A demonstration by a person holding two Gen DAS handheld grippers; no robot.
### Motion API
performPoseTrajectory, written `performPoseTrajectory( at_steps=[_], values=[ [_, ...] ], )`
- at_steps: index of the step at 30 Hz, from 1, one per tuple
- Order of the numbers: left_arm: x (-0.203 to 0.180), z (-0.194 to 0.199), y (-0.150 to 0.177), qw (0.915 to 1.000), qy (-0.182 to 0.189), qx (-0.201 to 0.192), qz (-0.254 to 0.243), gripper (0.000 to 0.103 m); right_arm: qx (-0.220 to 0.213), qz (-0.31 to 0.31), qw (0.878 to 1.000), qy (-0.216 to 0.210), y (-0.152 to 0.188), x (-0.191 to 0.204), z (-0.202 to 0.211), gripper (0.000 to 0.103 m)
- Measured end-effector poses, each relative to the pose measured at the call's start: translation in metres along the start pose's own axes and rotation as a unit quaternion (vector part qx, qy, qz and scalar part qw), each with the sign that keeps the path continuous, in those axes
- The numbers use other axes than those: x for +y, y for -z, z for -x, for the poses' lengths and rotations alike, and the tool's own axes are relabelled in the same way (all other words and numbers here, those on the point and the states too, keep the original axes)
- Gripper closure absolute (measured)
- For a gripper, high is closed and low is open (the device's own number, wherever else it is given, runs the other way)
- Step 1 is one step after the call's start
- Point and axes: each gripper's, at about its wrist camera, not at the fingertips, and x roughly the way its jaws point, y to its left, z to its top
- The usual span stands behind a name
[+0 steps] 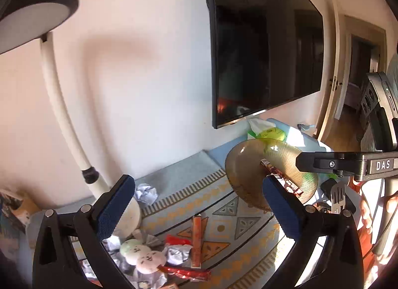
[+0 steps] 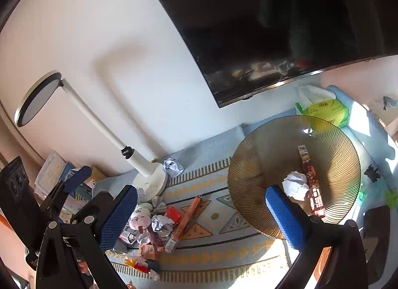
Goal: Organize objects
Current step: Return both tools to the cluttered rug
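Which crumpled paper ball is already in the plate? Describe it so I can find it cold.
Find the black TV on the wall; below it on the patterned mat sits a ribbed amber glass plate. The paper ball lies inside it, touching a brown snack box. It is the only ball in the plate; the others lie on the mat by the lamp base.

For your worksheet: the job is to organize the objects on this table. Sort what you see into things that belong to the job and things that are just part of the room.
Part of the job:
brown ribbed plate
snack bar and paper ball in it
pile of wrappers
plush toy

Just there:
desk lamp
television
tissue pack
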Motion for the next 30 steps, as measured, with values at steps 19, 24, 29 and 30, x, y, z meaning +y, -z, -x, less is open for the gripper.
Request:
performPoseTrajectory(
  at_steps=[19, 24, 29, 30],
  values=[
    [0.156, 0.055, 0.243, 0.9672, -0.152, 0.13, 0.157, 0.0, 0.096, 0.156, 0.981, -0.06, 0.193, 0.126, -0.098, 0.0],
    [0.141, 0.035, 0.274, 0.9648, -0.147, 0.158, 0.15, 0.0, 0.14, 0.163, 0.976, -0.046, 0.232, 0.121, -0.119, 0.0],
    [0.135, 0.011, 0.268, 0.9643, -0.134, 0.17, 0.153, 0.0, 0.163, 0.169, 0.972, -0.019, 0.242, 0.116, -0.14, 0.0],
    [0.135, 0.007, 0.264, 0.9641, -0.135, 0.169, 0.154, 0.0, 0.165, 0.163, 0.973, -0.019, 0.24, 0.114, -0.144, 0.0]
  ],
)
